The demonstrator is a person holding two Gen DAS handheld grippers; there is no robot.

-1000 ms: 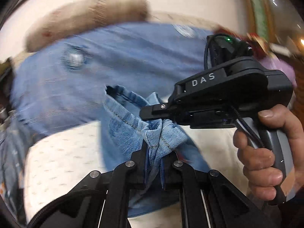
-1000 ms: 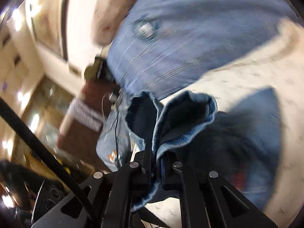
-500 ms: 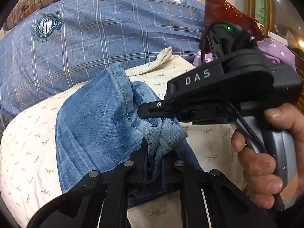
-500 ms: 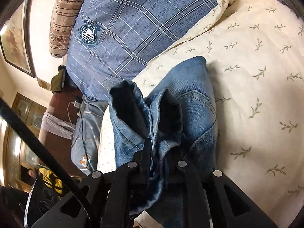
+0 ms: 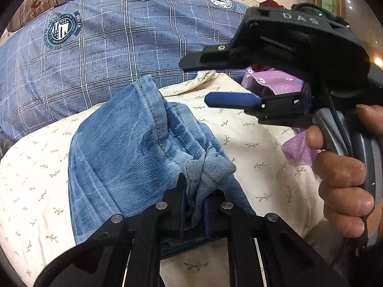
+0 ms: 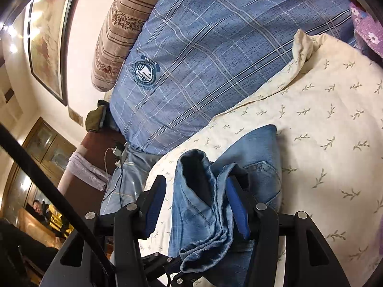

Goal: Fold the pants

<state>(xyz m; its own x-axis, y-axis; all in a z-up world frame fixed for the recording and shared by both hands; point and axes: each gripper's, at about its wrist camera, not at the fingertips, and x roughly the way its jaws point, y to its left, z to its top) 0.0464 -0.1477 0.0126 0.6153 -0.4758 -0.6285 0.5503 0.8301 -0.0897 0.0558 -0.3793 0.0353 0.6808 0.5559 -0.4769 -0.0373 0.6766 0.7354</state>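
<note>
The blue denim pants (image 5: 129, 157) lie bunched and folded on a cream leaf-print sheet (image 5: 36, 179). My left gripper (image 5: 195, 189) is shut on a bunched edge of the denim. My right gripper (image 5: 198, 81) shows in the left wrist view above and right of the pants, jaws apart, held by a hand (image 5: 344, 179). In the right wrist view the right gripper (image 6: 196, 203) is open; the pants (image 6: 205, 205) lie loose between its blue pads (image 6: 235, 205), their edge resting against the right pad.
A blue plaid quilt (image 5: 107, 47) lies behind the pants, with a brown striped pillow (image 6: 115, 35) beyond it. Purple floral cloth (image 5: 275, 81) lies at the right. The bed's edge, a dark cabinet and cables (image 6: 115, 160) are at the left in the right wrist view.
The right gripper has opened and let go of the denim, then lifted up and away. The pants have been lowered onto the sheet. The left gripper still grips them.
</note>
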